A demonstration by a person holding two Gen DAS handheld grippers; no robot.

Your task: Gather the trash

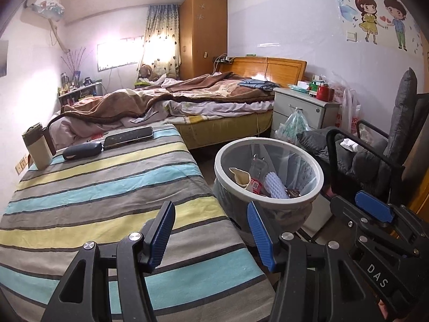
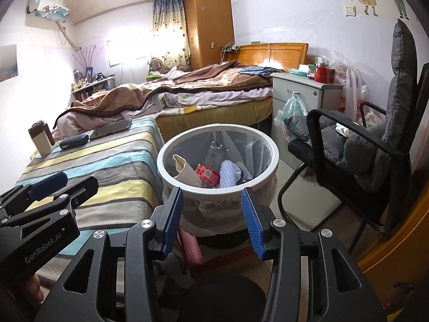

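Only rightward: pink slipper (image 2: 191, 252) underfoot.

Both grippers side by side, angled downward. Left gripper (image 1: 211, 214) has its blue-padded jaws parted with nothing between them. Right gripper (image 2: 211, 201) is the same, jaws apart and empty, just to the left one's right.

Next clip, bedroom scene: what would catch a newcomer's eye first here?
Most striking is the round white trash bin, lined with a clear bag and already holding scraps, standing on the floor between the striped table cover and the black chair. In the foreground, the left claw and right claw are both open and hold nothing. Behind, an unmade bed with a brown blanket fills the middle of the room.
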